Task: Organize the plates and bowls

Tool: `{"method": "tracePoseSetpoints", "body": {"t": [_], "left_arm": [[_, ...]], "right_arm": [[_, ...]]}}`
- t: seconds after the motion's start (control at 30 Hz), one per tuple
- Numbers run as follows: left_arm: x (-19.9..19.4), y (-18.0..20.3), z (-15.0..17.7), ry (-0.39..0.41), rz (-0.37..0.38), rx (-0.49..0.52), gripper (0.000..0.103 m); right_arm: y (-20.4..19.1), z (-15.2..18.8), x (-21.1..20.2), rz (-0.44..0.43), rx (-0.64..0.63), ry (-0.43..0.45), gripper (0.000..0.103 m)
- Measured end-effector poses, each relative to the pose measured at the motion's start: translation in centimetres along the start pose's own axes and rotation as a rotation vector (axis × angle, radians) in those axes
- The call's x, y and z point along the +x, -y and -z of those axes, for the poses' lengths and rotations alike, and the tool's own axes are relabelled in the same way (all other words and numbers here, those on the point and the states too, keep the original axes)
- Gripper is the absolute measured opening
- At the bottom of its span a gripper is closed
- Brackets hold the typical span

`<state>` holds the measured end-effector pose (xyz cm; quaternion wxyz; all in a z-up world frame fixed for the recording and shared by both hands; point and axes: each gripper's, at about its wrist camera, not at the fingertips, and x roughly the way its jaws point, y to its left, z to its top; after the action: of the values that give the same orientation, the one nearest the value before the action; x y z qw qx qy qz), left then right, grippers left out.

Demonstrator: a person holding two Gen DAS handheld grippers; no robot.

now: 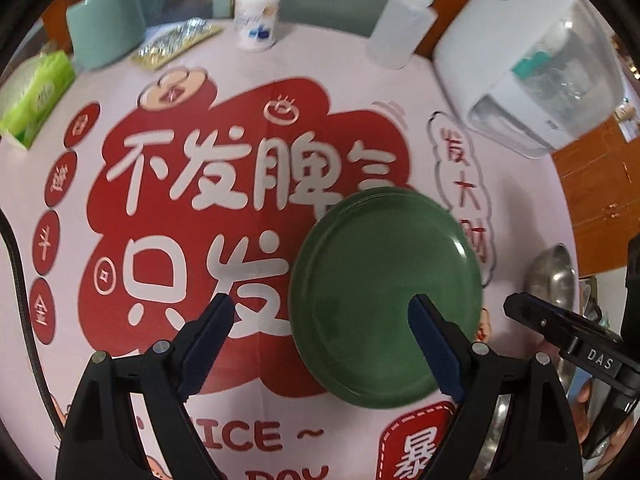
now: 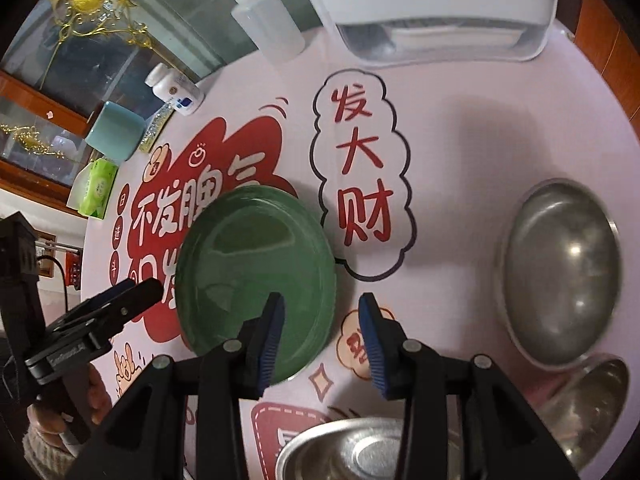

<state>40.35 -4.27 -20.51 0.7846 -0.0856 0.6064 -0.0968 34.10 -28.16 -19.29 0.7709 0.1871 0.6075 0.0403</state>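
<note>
A stack of green plates (image 1: 386, 296) lies flat on the pink and red tablecloth; it also shows in the right wrist view (image 2: 256, 276). My left gripper (image 1: 322, 346) is open and empty, its fingers spread over the plates' near left edge. My right gripper (image 2: 322, 344) is open and empty just above the plates' near right rim. A steel bowl (image 2: 560, 272) sits to the right, a second steel bowl (image 2: 588, 404) in front of it, and a third steel bowl (image 2: 352, 452) below my right gripper. The right gripper shows in the left wrist view (image 1: 560, 328).
At the table's back stand a white water dispenser (image 1: 524, 56), a squeeze bottle (image 1: 404, 28), a white pill bottle (image 1: 258, 10), a teal cup (image 1: 106, 20), a foil packet (image 1: 176, 42) and a green tissue pack (image 1: 36, 96). A black cable (image 1: 20, 280) hangs at the left.
</note>
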Motion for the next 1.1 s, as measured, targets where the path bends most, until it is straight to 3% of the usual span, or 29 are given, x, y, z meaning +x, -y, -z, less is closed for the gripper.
{"method": "tracePoseSetpoints", "body": {"t": [0.13,0.3,0.7,0.87,1.1], "left_arm": [[1.6,-0.8,-0.3,-0.031,0.010,-0.027,0.088],[2.5,-0.7,-0.2,-0.048,0.016,-0.008,0.081],[4.5,-1.3,0.0,-0.116,0.088,-0.024,0.026],[4.7,-1.4,0.3,-0.095,0.058,-0.018,0.013],[4.4,-2.1,0.6,-0.091,0.075,-0.059,0.011]], "right_arm": [[0.1,-0.3,1.4,-0.014,-0.004,-0.028,0.026],[0.2,-0.5,2.6,-0.011,-0.001,-0.043,0.022],[0.8,-0.4,3.5,0.007,0.004,-0.057,0.006],[1.0,-0.4,3.7,0.003,0.017,-0.056,0.004],[0.7,-0.2,3.6,0.026,-0.002,-0.054,0.004]]}}
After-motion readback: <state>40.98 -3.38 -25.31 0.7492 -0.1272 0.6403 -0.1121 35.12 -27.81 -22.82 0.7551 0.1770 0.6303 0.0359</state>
